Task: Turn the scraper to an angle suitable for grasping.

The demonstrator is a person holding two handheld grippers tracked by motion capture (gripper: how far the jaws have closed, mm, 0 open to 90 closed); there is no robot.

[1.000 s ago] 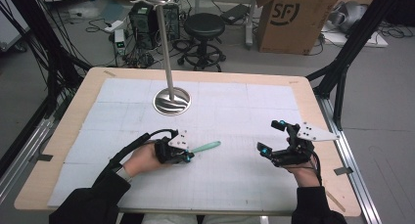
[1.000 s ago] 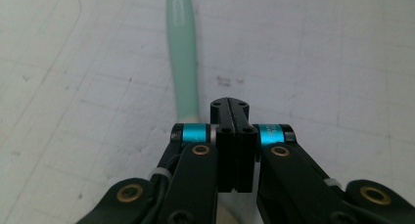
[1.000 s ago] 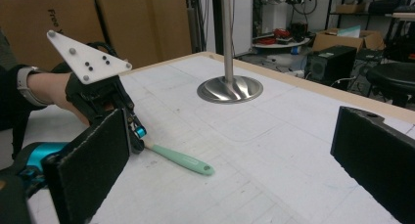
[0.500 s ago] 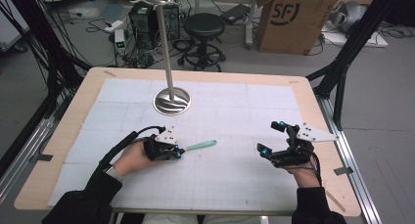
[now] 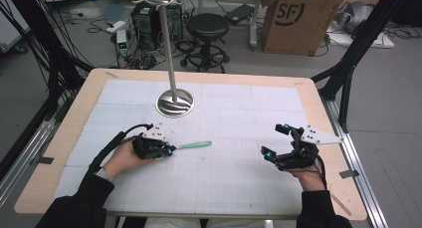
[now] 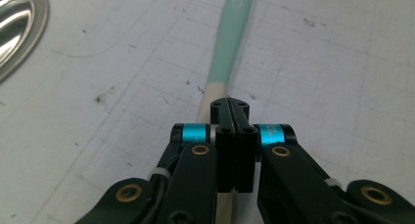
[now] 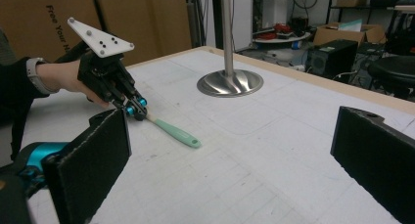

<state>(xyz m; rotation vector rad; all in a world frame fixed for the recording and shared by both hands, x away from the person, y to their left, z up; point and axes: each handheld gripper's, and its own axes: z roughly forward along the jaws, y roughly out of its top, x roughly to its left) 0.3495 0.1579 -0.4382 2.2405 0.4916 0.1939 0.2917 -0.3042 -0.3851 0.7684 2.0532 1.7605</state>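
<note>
One toothbrush (image 5: 195,145), mint-green handle fading to a cream end, is lying flat on the white mat (image 5: 224,188), near the metal stand base (image 5: 174,103). Left gripper (image 5: 168,149) is clamping its cream end; right gripper (image 5: 274,142) is sitting wide open, holding nothing.

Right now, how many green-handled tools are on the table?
1. The tool lies left of centre on the mat, its pale end clamped in the left tongs, below the metal stand base. No others visible.

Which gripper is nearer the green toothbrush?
Left. The left gripper has its fingers shut on the toothbrush at one end; the right gripper hangs open, well off to its side.
</note>
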